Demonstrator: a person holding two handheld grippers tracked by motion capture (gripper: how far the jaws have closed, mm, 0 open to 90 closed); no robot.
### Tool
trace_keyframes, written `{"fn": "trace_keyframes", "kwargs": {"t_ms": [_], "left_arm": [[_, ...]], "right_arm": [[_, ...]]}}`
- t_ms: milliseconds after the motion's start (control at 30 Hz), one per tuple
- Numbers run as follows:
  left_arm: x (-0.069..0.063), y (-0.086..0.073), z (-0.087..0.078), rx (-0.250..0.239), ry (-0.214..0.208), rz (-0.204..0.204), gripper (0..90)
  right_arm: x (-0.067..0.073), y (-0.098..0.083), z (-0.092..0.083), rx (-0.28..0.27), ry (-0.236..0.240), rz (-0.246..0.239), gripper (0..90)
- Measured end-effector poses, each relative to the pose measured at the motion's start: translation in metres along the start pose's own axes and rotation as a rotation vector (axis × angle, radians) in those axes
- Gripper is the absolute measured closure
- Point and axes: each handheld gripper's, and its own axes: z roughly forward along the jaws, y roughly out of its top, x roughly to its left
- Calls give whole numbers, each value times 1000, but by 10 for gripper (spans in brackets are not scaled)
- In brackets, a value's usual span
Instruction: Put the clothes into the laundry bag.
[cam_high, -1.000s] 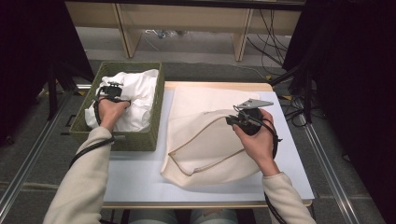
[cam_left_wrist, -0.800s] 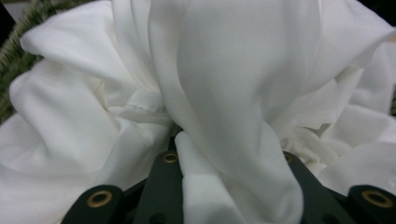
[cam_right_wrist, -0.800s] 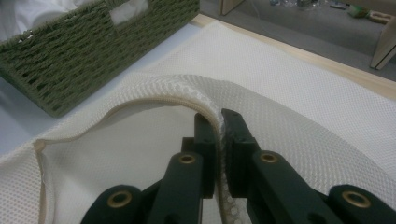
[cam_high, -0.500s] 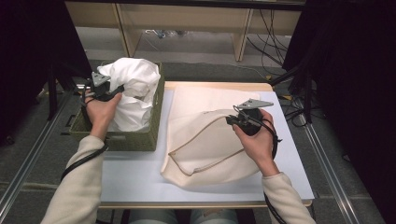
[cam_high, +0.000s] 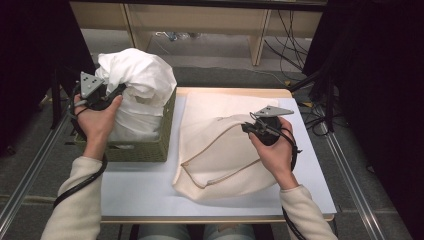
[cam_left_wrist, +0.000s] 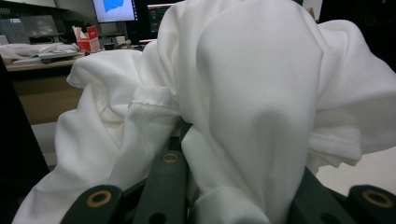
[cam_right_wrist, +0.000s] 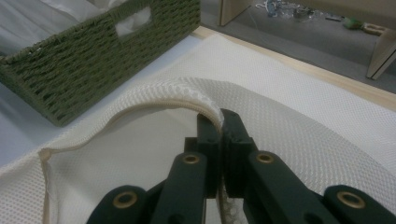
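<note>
The left tongs (cam_high: 116, 92) grip the white cloth (cam_high: 137, 80), bunched above the green basket (cam_high: 145, 147) at the table's (cam_high: 145, 195) left edge. The right tongs (cam_right_wrist: 220, 135), just closing, pinch the mesh bag's (cam_high: 220, 160) raised zipper rim mid-table. Bare table lies before the basket and right of the bag.

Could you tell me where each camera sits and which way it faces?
High view: above the table, looking forward and down; both forearms, left gripper, right gripper.
Left gripper view: along its jaws clamping the white cloth.
Right gripper view: along its jaws pinching the mesh bag edge, toward the green basket.
Shared: basket, bag.
</note>
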Motion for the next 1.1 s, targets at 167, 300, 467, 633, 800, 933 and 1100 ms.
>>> {"fn": "trace_keyframes", "kwargs": {"t_ms": [167, 300, 467, 633, 800, 933, 1100], "left_arm": [[0, 3, -11, -34, -4, -15, 754], [-2, 13, -23, -81, -11, -13, 754], [-8, 29, -42, -132, -36, -7, 754], [-9, 38, -53, -157, -52, -21, 754], [-10, 46, -66, -192, -54, -22, 754], [-11, 55, -77, -227, -61, -25, 754], [-13, 60, -82, -239, -65, -16, 754]], "right_arm": [[-1, 1, -1, -11, -13, -29, 882], [-1, 1, -1, -18, -17, -37, 882], [4, 2, -4, -33, -3, -7, 883], [7, 4, -5, -54, 7, -22, 884], [6, 4, -6, -53, -9, -45, 884], [6, 4, -6, -51, -7, -44, 883], [7, 4, -5, -46, 4, -29, 883]]}}
